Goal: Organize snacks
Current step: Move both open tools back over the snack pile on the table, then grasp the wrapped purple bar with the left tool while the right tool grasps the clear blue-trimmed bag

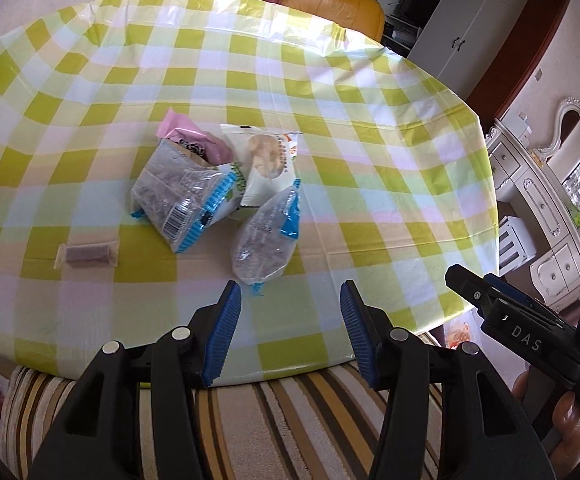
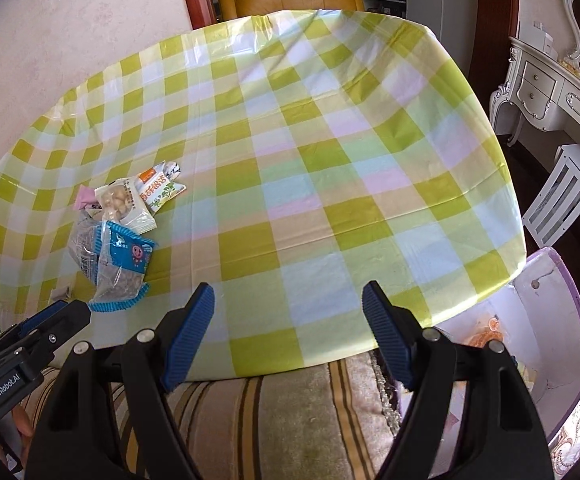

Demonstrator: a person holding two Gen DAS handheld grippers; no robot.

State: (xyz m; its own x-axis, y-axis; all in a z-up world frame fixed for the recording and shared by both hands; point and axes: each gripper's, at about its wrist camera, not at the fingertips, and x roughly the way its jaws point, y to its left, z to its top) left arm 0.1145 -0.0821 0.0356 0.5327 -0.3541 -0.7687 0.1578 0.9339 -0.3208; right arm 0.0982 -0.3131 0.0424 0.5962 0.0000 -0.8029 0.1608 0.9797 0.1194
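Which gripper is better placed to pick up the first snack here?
Left. The left gripper is open right behind the clear blue-edged packet, while the right gripper faces bare tablecloth, the pile off to its side.

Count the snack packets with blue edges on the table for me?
2. One clear packet with blue edges lies on the pile, over the pink packet. The other lies nearest the left gripper. More might hide underneath.

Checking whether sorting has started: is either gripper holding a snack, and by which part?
Nothing is held. The left gripper and right gripper both stand open and empty above the table's near edge; the snacks lie untouched.
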